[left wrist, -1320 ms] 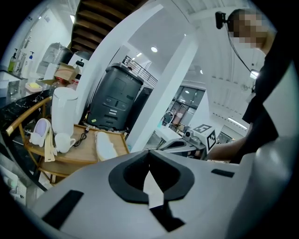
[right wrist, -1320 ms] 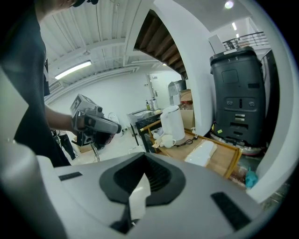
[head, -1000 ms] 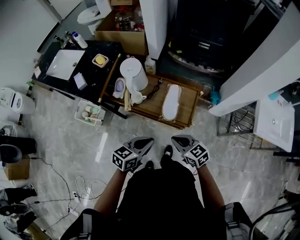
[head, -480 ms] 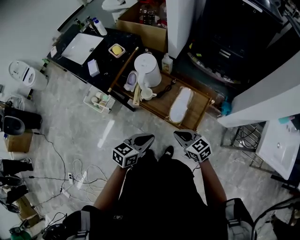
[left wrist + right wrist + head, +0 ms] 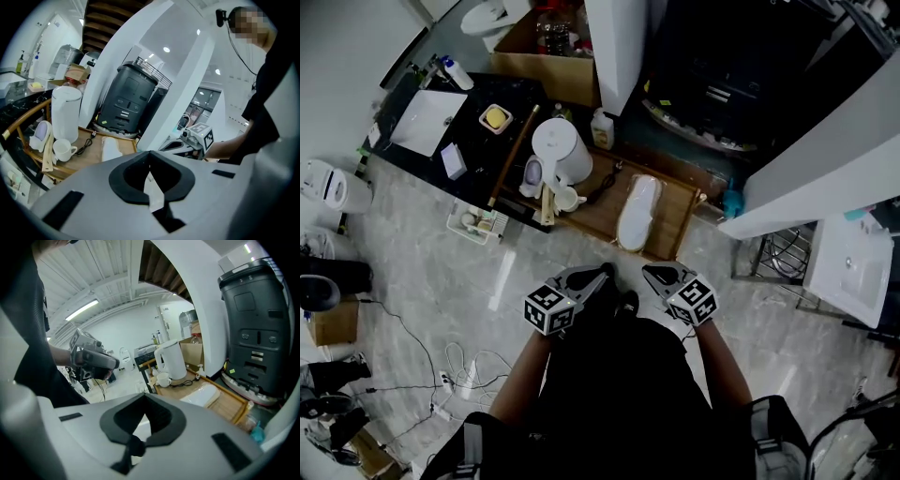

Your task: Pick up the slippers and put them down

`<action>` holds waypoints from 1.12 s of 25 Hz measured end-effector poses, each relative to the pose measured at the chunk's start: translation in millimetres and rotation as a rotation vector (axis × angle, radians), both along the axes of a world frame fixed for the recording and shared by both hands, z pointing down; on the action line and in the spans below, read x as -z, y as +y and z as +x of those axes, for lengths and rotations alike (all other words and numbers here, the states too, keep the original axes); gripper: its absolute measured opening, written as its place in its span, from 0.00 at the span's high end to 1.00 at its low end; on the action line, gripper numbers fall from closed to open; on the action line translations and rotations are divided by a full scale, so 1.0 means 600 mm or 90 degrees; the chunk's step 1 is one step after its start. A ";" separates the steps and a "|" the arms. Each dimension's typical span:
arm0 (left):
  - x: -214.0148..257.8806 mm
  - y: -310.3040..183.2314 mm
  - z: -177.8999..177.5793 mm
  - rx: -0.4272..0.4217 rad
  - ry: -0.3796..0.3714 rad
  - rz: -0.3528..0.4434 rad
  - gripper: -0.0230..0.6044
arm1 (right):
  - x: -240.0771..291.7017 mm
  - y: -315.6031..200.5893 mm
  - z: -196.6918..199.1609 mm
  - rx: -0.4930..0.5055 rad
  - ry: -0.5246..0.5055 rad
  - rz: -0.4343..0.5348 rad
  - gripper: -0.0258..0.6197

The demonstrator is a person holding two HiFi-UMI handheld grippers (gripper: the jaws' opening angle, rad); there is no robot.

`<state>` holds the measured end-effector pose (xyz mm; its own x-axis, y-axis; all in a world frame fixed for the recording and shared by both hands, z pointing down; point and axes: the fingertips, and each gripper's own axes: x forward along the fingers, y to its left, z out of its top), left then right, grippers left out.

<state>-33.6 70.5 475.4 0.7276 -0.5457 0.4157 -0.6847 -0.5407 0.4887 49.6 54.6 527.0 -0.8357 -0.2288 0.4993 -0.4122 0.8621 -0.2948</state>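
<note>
Head view: 1 white slipper point(image 5: 637, 212) on low wooden table point(image 5: 673, 217), ahead between both grippers, long axis pointing away, neither clearly nearer.
Left gripper view: left hand-held gripper point(image 5: 150, 154) jaws closed, empty; slipper point(image 5: 111, 149) ahead-left.
Right gripper view: right hand-held gripper point(image 5: 144, 398) jaws closed, empty; slipper point(image 5: 202, 394) ahead-right.

A workshop or test space dressed as a home is indicated: a wash basin point(image 5: 420, 120), a toilet point(image 5: 483, 16) and a kettle point(image 5: 560, 150) are set out beside a cardboard box point(image 5: 546, 64), and cables point(image 5: 459, 361) are strewn over the marble floor point(image 5: 422, 253).
</note>
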 end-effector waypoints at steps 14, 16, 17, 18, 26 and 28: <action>-0.059 -0.110 -0.018 -0.146 0.009 -0.038 0.94 | -0.034 -0.067 -0.008 -0.071 0.085 -0.011 0.95; -0.064 -0.118 -0.027 -0.168 0.011 -0.042 0.95 | -0.032 -0.074 -0.017 -0.091 0.087 -0.013 0.95; -0.068 -0.122 -0.031 -0.178 0.012 -0.047 0.95 | -0.033 -0.078 -0.020 -0.103 0.088 -0.015 0.95; -0.072 -0.127 -0.034 -0.188 0.015 -0.053 0.95 | -0.033 -0.082 -0.023 -0.113 0.091 -0.015 0.95; -0.094 -0.146 -0.019 -0.246 0.027 -0.089 0.94 | -0.049 -0.095 -0.023 -0.182 0.078 -0.055 0.95; -0.102 -0.150 -0.010 -0.250 0.041 -0.104 0.94 | -0.061 -0.098 -0.020 -0.183 0.078 -0.060 0.95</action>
<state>-39.9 -19.8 536.3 0.8946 -0.1530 0.4199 -0.4071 -0.6666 0.6244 37.4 -4.4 563.6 -0.6765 -0.3946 0.6218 -0.6717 0.6768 -0.3013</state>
